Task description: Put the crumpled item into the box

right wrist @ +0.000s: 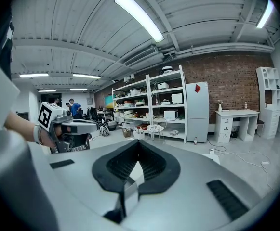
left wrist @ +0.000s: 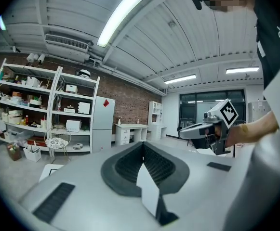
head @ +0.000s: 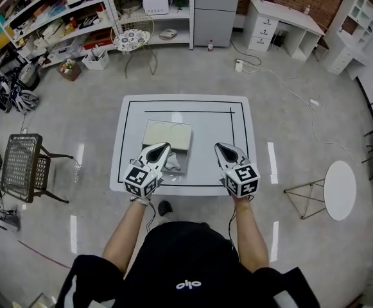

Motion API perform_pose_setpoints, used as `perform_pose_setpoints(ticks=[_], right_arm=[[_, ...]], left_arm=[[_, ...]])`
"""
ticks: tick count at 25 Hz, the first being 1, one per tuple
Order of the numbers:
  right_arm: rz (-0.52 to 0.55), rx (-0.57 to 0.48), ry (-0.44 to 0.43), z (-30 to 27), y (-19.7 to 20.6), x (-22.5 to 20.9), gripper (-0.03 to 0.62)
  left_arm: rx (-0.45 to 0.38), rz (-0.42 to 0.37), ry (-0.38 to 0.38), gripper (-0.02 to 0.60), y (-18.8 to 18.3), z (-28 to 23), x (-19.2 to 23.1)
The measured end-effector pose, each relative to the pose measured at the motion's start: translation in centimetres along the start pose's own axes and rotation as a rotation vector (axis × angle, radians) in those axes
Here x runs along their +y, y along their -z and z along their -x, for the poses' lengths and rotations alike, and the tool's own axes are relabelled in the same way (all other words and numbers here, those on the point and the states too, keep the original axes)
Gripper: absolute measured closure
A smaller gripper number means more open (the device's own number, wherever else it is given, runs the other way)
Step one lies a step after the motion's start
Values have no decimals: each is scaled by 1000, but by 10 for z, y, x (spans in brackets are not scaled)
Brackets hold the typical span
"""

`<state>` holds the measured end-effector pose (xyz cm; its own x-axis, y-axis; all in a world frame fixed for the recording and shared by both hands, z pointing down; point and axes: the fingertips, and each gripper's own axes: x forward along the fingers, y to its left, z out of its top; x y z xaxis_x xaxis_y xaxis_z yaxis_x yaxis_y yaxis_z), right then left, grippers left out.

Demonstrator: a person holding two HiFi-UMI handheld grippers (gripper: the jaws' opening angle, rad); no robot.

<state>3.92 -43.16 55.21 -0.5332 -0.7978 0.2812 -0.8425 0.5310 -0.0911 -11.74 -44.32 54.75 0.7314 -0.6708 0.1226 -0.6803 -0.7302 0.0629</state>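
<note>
"Head view first: where does the crumpled item (head: 175,164) lie?"

"On the white table (head: 237,172), toward 7 o'clock from its middle. It sits at the 5 o'clock corner of the box (head: 167,133), outside it, and I cannot tell whether the two touch."

"How does it look?"

"It is a small, pale grey-white lump with rumpled, uneven edges, and it is too small to make out more. The box is flat and cream-coloured, and it lies inside the black line (head: 186,101) drawn on the tabletop."

"And your tongs?"

"My left gripper (head: 162,147) hangs over the near edge of the table at 7 o'clock. Its tip is just at 9 o'clock of the lump, and I cannot say whether it touches. In the left gripper view the jaws meet at their tips with nothing between them. My right gripper (head: 221,147) hangs at 5 o'clock of the table, well apart from the lump. In the right gripper view its jaws are likewise pressed together and carry nothing. Both point away from me, across the room."
</note>
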Motion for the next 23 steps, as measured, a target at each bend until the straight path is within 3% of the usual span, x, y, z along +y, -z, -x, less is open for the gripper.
perform_pose_setpoints(ticks=[15,23], right_arm=[[3,21,-3,3,4,35,585],[6,25,-20,-34,8,-26,585]], left_arm=[[-13,11,1,575,-5,34,3],[-16,14,-16,575,2,-32,26]])
